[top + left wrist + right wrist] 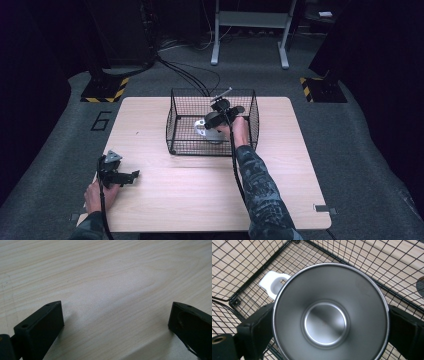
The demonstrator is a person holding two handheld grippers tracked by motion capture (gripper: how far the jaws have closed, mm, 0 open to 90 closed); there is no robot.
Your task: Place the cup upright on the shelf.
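Right tool [329, 322]: your right tool reaches into the black wire-mesh basket [175, 120], its two black jaws set against opposite sides of the round steel cup with a white handle [330, 312]; it is clamped on the cup.
Cup position: the steel cup sits inside the basket, mouth toward the tool's camera, its white loop handle [273, 282] pointing to a basket corner, clear of both jaws.
Left tool [116, 322]: your left tool rests on the pale wooden desk [105, 272] near the front-left corner, jaws spread wide with nothing between them.
Step in hand (judged): either lifting the cup out of the basket or setting it down inside; the pictures do not settle which.
Grip advice: keep the jaws square across the widest part of the wall; polished steel is likely to slip if the squeeze eases.
Path advice: move straight up or down, keeping the cup level, so the handle and rim stay clear of the mesh walls.
Risk: a tilt could snag the handle in the wire or drag the light basket across the desk.
Left tool advice: be ready to steady the basket rim if it shifts.
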